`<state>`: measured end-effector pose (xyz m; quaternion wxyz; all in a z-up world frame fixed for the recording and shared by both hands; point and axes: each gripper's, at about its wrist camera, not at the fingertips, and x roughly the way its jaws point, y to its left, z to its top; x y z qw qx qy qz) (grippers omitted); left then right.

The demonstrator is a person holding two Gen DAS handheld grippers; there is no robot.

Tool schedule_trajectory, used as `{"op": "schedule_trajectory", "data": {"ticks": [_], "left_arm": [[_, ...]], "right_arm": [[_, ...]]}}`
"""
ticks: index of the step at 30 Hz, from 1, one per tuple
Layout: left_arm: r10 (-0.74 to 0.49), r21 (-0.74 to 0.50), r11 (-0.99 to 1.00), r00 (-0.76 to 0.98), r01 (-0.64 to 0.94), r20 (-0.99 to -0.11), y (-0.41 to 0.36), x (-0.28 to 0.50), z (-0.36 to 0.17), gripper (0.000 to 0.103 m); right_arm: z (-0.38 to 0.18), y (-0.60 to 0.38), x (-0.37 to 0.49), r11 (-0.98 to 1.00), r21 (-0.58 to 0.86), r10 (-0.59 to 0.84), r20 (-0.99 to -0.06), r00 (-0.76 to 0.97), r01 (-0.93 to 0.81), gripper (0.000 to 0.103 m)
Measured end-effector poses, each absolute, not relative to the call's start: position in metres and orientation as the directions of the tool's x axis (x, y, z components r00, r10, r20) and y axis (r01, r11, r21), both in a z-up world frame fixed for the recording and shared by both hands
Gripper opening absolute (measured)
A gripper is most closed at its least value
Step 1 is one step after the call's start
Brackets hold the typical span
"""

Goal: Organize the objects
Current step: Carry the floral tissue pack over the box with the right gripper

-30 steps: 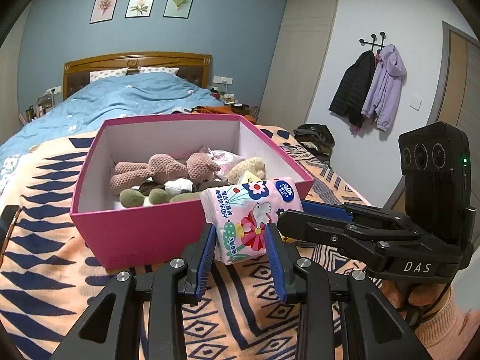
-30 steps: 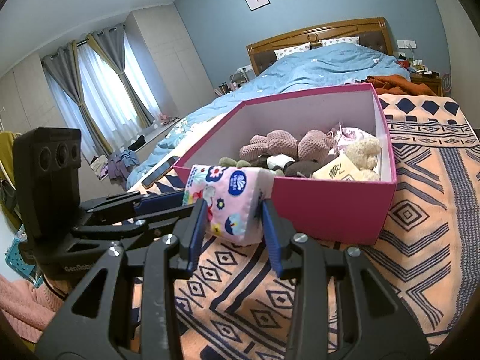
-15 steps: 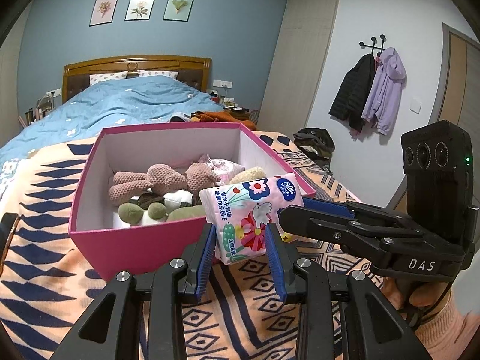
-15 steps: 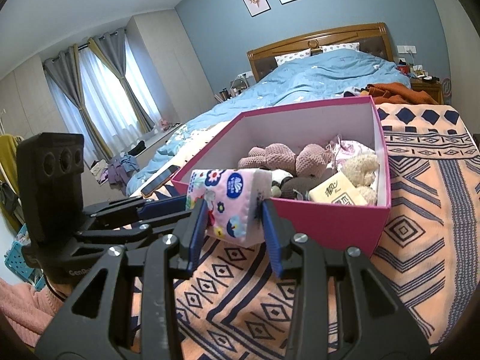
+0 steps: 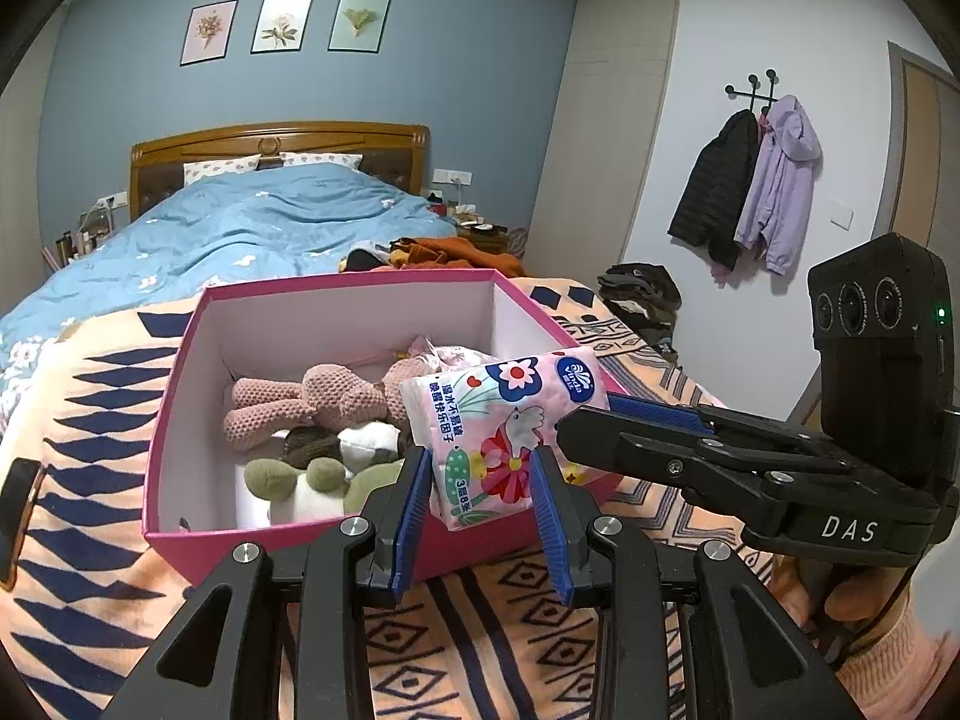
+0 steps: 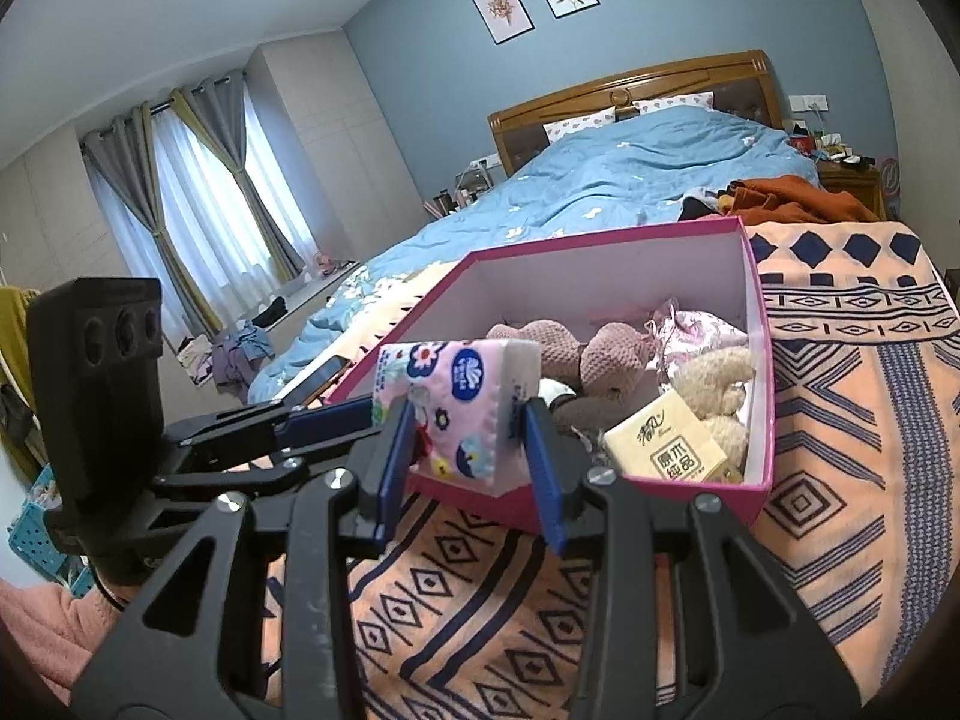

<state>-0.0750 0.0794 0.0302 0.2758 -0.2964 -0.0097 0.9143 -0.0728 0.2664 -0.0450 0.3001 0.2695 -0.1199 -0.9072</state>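
Note:
A pink flowered tissue pack (image 5: 504, 420) hangs in the air over the near right corner of the pink box (image 5: 360, 285). My left gripper (image 5: 480, 462) is shut on its near end. My right gripper (image 6: 468, 420) is shut on the other end of the tissue pack (image 6: 456, 402), and its arm reaches in from the right in the left wrist view. Inside the pink box (image 6: 600, 240) lie a knitted pink toy (image 5: 324, 402), a green plush (image 5: 300, 480), a beige plush (image 6: 714, 378) and a yellow tissue pack (image 6: 666, 444).
The box rests on an orange patterned blanket (image 5: 480, 630) on a bed with a blue duvet (image 5: 240, 228). A phone (image 5: 18, 480) lies at the blanket's left edge. Orange clothes (image 6: 792, 198) sit behind the box. Coats (image 5: 750, 180) hang on the right wall.
Both grippers have carried the tissue pack up and forward together. It now overlaps the box's near corner, and more of the box's inside shows.

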Motion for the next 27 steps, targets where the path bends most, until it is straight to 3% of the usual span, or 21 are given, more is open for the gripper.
{"op": "schedule_trajectory", "data": {"ticks": [27], "left_arm": [[0.511,-0.185,-0.848,-0.674,-0.496,-0.534,0.083,-0.086,0.031,0.034]], "right_arm": [[-0.039,0.266,-0.080,-0.798,0.382,-0.599,-0.412,-0.687,0.466,0.041]]}}
